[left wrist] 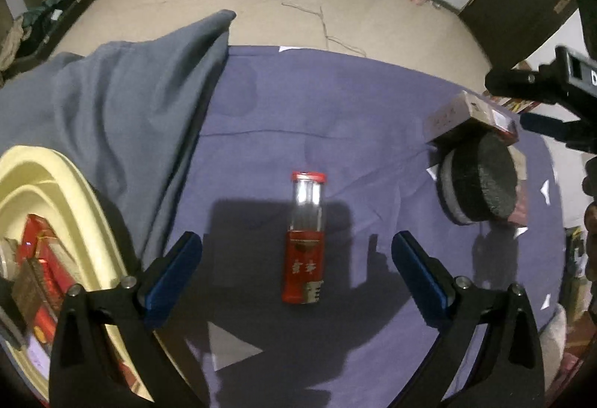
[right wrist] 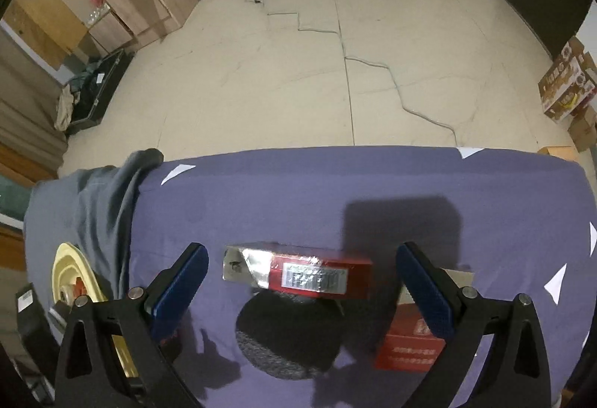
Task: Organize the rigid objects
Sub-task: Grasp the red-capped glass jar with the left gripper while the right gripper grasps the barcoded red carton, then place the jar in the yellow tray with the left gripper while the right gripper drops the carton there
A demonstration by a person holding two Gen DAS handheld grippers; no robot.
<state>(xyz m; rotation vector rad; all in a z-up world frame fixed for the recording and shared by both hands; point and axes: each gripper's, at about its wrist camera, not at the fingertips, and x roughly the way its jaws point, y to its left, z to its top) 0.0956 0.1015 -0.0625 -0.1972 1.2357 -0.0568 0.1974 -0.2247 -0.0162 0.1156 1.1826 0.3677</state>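
A red lighter with a clear top lies on the purple cloth, just ahead of and between the fingers of my open left gripper. A red and silver cigarette pack rests tilted on a round dark sponge disc; my open right gripper hangs above them, one finger on each side of the pack. The same cigarette pack and sponge disc appear at the right of the left wrist view, with the right gripper just beyond them. A yellow basin at the left holds red boxes.
A grey cloth is draped over the table's left part, beside the basin. A red box lies under my right gripper's right finger. The table's far edge drops to a beige floor with cables, a black case and cardboard boxes.
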